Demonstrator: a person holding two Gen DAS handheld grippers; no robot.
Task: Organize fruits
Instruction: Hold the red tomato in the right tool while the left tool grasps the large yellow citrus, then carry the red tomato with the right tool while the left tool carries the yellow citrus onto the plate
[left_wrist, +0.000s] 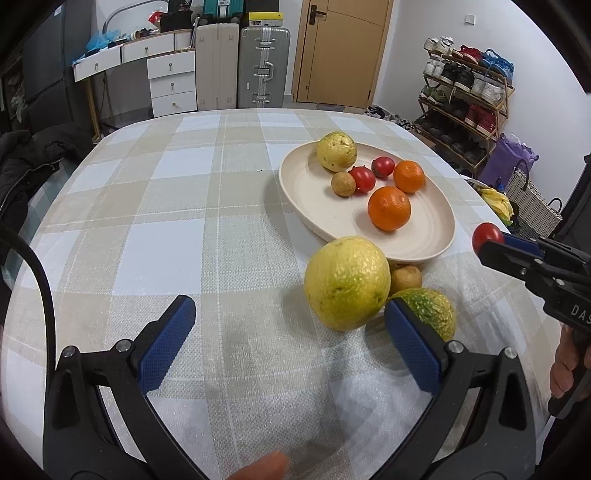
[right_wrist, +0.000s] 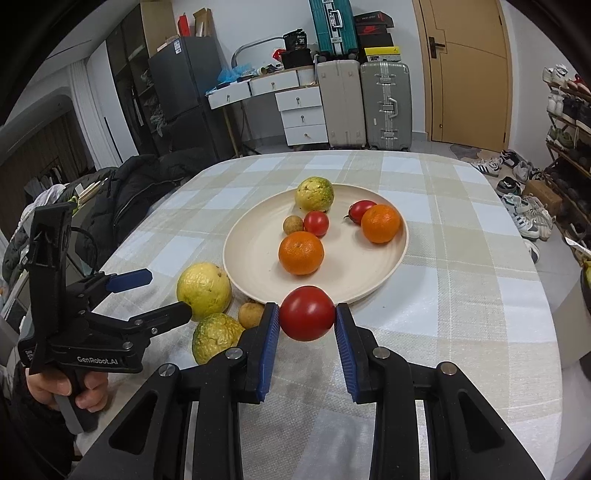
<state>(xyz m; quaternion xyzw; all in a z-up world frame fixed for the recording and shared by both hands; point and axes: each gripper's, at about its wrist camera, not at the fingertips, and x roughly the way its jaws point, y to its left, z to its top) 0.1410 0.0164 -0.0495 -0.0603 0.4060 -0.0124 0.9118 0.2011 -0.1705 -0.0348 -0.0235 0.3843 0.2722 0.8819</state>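
Note:
My right gripper (right_wrist: 306, 318) is shut on a red tomato (right_wrist: 306, 313) and holds it just above the near rim of the cream plate (right_wrist: 251, 254). The same tomato (left_wrist: 487, 235) shows at the right in the left wrist view. On the plate lie a yellow guava (right_wrist: 314, 194), two oranges, two tomatoes and a small brown fruit. Beside the plate on the cloth rest a large yellow guava (left_wrist: 347, 282), a greenish guava (left_wrist: 428, 310) and a small brown fruit (left_wrist: 406, 278). My left gripper (left_wrist: 290, 310) stands open, its right finger against the greenish guava.
The checked tablecloth (left_wrist: 166, 221) covers a rounded table with bare cloth to the left of the plate. A black jacket (right_wrist: 129, 192) hangs at the table's left edge. Suitcases, drawers and a shoe rack (left_wrist: 465, 96) stand beyond the table.

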